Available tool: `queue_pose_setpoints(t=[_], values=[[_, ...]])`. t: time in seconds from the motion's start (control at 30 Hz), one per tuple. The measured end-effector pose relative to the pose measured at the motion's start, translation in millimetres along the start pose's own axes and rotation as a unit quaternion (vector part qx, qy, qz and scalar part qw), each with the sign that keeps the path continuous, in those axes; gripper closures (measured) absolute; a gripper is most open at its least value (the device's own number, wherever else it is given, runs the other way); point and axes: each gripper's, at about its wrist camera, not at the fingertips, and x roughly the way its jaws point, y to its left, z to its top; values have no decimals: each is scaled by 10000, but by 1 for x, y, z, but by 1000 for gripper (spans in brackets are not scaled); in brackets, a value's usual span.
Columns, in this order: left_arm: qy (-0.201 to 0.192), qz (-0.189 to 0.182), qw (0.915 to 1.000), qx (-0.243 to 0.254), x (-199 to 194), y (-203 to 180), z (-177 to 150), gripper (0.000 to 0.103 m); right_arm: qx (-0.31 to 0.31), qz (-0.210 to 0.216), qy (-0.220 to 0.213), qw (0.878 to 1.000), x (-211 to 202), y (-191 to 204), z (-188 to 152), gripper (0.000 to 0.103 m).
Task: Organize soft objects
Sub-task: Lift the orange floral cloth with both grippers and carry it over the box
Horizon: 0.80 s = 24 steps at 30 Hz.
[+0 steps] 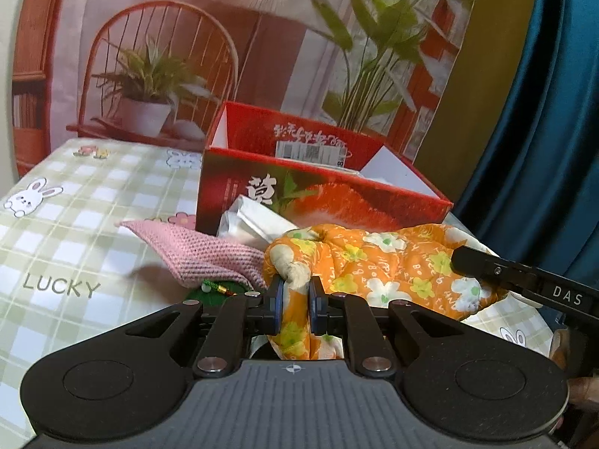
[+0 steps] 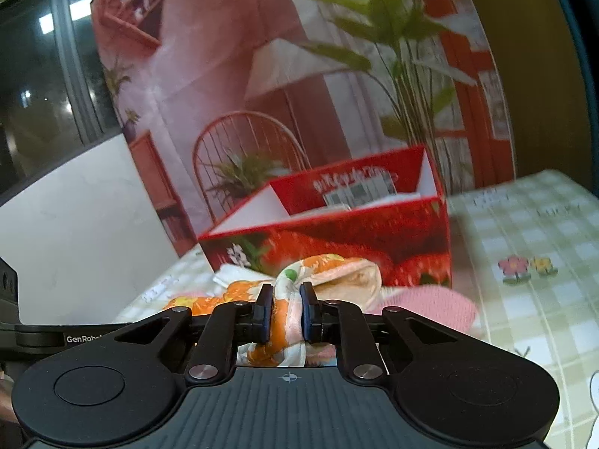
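An orange cloth with white and yellow flowers (image 1: pixel 378 258) lies bunched on the checked tablecloth in front of an open red strawberry box (image 1: pixel 322 194). My left gripper (image 1: pixel 295 284) is shut on a fold of this cloth. My right gripper (image 2: pixel 286 295) is shut on another fold of the same orange cloth (image 2: pixel 329 269), and its black body shows at the right of the left wrist view (image 1: pixel 524 277). A pink knitted piece (image 1: pixel 202 250) lies left of the cloth, touching it. The red box (image 2: pixel 337 224) stands just behind the cloth in the right wrist view.
A silvery plastic packet (image 1: pixel 251 220) lies against the box front. A small green and red item (image 1: pixel 219 290) sits under the pink knit. The pink knit also shows in the right wrist view (image 2: pixel 430 303). A printed backdrop (image 1: pixel 187 56) stands behind the table (image 1: pixel 67 232).
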Motion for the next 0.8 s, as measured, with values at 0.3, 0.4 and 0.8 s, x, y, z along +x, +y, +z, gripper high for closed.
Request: queue_pose_setpoints(t=[0.3,0.4,0.8], values=[[-77,-62,9999,-28,-4,3,2,89,-41,-50,11,10000,1,0,-1,89],[-219,-95,9997,63,-7,2,11,89,-200,-32,-68,9998,-1,3,4,89],[-834,-253,9936,718,2,-18,87,89,-671,41,-580,9961,15,4,78,89]])
